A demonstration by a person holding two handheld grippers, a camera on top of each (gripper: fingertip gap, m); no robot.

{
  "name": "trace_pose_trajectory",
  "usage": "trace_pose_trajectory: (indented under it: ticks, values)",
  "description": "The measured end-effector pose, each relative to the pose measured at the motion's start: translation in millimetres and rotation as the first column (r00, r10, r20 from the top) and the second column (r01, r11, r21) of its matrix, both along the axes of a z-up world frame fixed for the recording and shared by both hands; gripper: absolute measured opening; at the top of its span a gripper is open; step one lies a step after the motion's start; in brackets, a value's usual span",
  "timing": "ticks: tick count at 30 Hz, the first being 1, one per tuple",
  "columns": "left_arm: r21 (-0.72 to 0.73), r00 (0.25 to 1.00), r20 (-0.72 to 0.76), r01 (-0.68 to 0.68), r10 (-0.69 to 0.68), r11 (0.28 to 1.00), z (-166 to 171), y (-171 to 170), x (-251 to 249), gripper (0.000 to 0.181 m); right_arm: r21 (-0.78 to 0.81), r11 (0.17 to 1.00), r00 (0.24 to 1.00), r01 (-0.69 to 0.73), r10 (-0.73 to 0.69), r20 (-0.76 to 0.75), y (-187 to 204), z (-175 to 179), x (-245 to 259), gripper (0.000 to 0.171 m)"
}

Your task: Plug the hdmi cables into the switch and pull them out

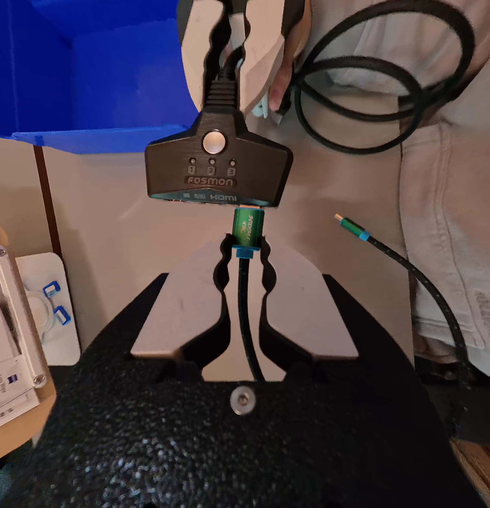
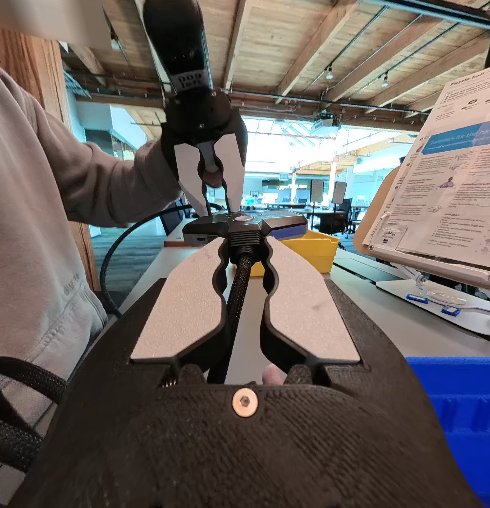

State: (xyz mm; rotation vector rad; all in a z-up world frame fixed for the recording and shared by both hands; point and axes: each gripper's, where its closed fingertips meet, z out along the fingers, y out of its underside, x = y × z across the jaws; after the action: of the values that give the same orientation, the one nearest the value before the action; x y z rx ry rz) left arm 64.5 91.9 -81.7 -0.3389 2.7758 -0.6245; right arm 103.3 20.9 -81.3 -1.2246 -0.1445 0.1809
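A black HDMI switch with a round button is held in the air between the grippers. My left gripper is shut on a green HDMI plug. The plug's metal tip sits at the switch's right-hand port, with a sliver of metal showing. My right gripper is shut on the ribbed collar of the switch's own braided cable, and it shows at the top of the left wrist view. The switch and left gripper show beyond it. A second green plug lies free at right.
A blue bin stands behind left of the switch, also showing in the right wrist view. A coiled black cable hangs by a person's grey sleeve. A yellow bin and a document stand sit on the table.
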Motion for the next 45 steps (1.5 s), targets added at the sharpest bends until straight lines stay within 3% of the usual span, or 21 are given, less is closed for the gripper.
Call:
trace_pose_trajectory:
  ticks: [5, 7, 9, 11, 14, 17, 20, 22, 26, 33, 38, 40, 45]
  values:
    - [-0.25, 0.999, -0.02, -0.039, 0.035, 0.967, 9, -7, -4, 0.022, 0.052, 0.999, 1.0, -0.012, 0.01, 0.023, -5, 4, -2, 0.022]
    - [-0.356, 0.991, -0.014, -0.132, 0.136, 0.925, 23, 5, 4, 0.038, 0.058, 0.998, 1.0, -0.007, 0.005, 0.026, -7, 4, -1, 0.022]
    - [-0.433, 0.965, 0.028, -0.224, 0.261, 0.873, 42, 40, 15, 0.046, 0.064, 0.998, 0.999, 0.014, -0.016, 0.027, -9, 3, 2, 0.022]
    - [-0.492, 0.884, 0.05, -0.383, 0.464, 0.782, 56, 102, 30, 0.046, 0.077, 0.997, 0.999, 0.031, -0.033, 0.02, -13, 4, 6, 0.022]
    - [-0.507, 0.598, 0.002, -0.69, 0.802, 0.516, 48, 231, 45, 0.045, 0.083, 0.995, 0.999, 0.05, -0.051, 0.017, -15, 4, 9, 0.022]
    - [-0.519, 0.312, -0.165, -0.834, 0.936, 0.187, 15, 332, 41, 0.036, 0.089, 0.995, 0.999, 0.042, -0.043, 0.015, -14, 4, 9, 0.022]
    - [-0.529, 0.174, -0.396, -0.846, 0.902, -0.069, -21, 373, 37, 0.033, 0.078, 0.996, 0.999, 0.041, -0.043, 0.022, -11, 3, 7, 0.022]
    - [-0.522, 0.135, -0.469, -0.84, 0.873, -0.151, -40, 383, 38, 0.031, 0.056, 0.997, 0.998, 0.047, -0.049, 0.034, -9, 0, 7, 0.022]
    - [-0.507, 0.121, -0.503, -0.843, 0.856, -0.179, -60, 378, 49, 0.031, 0.043, 0.998, 0.997, 0.05, -0.052, 0.048, -8, -2, 6, 0.022]
    - [-0.424, 0.033, -0.477, -0.884, 0.878, -0.197, -82, 386, 64, 0.029, 0.033, 0.999, 0.998, 0.039, -0.041, 0.053, -5, -4, 4, 0.022]
    - [-0.382, 0.008, -0.403, -0.91, 0.915, -0.16, -86, 390, 62, 0.029, 0.036, 0.999, 0.998, 0.03, -0.031, 0.048, -5, -5, 4, 0.022]
    - [-0.33, -0.044, -0.307, -0.932, 0.951, -0.149, -92, 397, 56, 0.052, 0.038, 0.999, 0.999, 0.024, -0.026, 0.047, -5, -5, 3, 0.022]
    - [-0.309, -0.04, -0.214, -0.945, 0.976, -0.106, -97, 393, 61, 0.039, 0.03, 0.999, 0.999, 0.013, -0.015, 0.049, -4, -7, 2, 0.022]
